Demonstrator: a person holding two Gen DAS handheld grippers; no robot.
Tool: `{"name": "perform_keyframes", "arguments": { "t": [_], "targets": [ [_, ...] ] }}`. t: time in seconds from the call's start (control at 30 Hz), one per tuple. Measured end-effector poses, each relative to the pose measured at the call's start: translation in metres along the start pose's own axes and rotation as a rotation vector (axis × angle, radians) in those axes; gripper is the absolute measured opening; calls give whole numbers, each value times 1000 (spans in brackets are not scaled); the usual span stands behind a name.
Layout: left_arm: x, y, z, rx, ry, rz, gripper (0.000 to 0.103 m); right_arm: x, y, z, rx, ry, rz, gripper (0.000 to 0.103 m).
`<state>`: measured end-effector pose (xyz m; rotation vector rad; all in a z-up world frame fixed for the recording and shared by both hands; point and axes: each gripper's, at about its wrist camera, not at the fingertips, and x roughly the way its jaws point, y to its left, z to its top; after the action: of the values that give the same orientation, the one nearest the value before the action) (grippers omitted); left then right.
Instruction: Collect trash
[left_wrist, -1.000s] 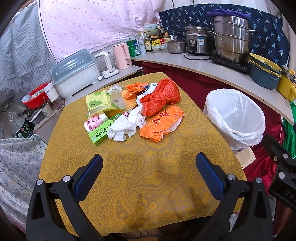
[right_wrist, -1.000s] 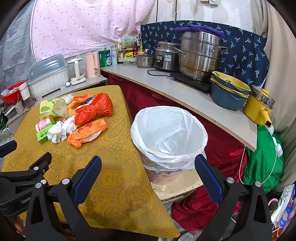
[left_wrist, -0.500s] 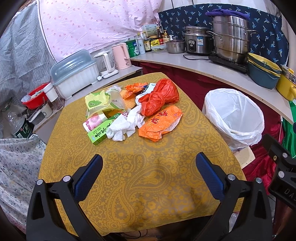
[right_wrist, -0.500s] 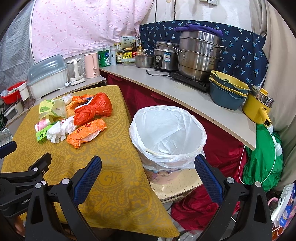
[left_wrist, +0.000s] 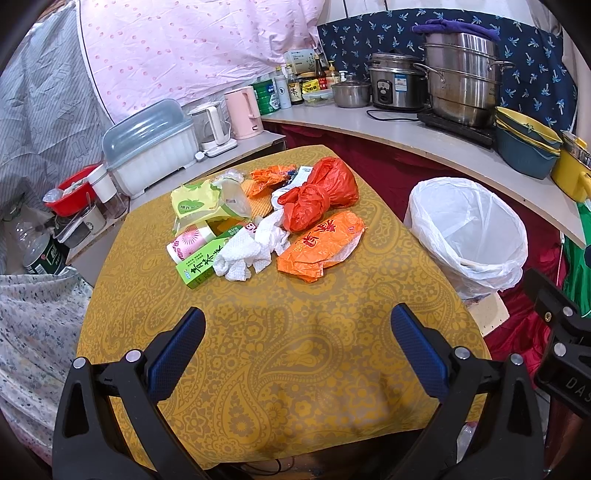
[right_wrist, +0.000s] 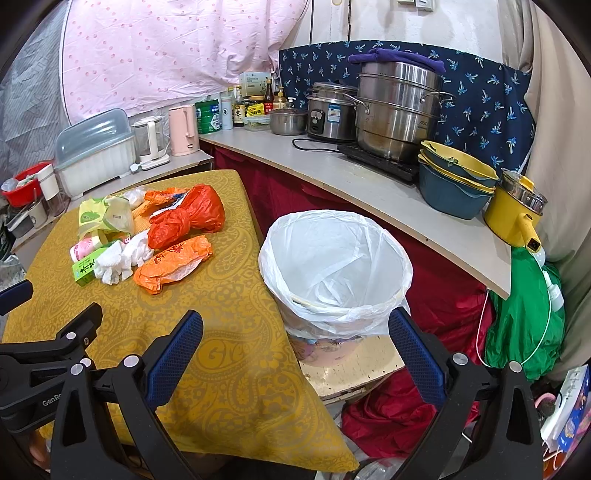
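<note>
While both my left tongs (left_wrist: 297, 343) and right tongs (right_wrist: 295, 341) gape empty, nothing seems collected: the heap of orange bags, white tissue and green box (left_wrist: 266, 218) lies beside the white-lined round bin (right_wrist: 334, 266).

A heap of trash lies on the desk (left_wrist: 280, 369): a knotted red bag (left_wrist: 317, 194), an orange wrapper (left_wrist: 317, 247), crumpled white tissue (left_wrist: 247, 254) and a green box (left_wrist: 201, 264). The white-lined trash bin (left_wrist: 469, 229) stands open beside the desk.

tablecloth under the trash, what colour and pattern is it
Mustard yellow tablecloth with a paisley print, clearest in the left wrist view.
</note>
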<state>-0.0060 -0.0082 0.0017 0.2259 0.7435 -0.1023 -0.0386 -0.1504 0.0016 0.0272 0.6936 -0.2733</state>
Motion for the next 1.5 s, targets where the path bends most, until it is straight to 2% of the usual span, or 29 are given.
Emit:
{"name": "perform_keyframes", "arguments": {
  "t": [0.77, 1.5],
  "targets": [
    [-4, -1, 3, 2, -32, -8, 96, 0, 1, -1, 1, -1, 1, 96],
    [1, 2, 3, 6, -11, -26, 96, -1, -3, 2, 2, -6, -2, 96]
  ]
}}
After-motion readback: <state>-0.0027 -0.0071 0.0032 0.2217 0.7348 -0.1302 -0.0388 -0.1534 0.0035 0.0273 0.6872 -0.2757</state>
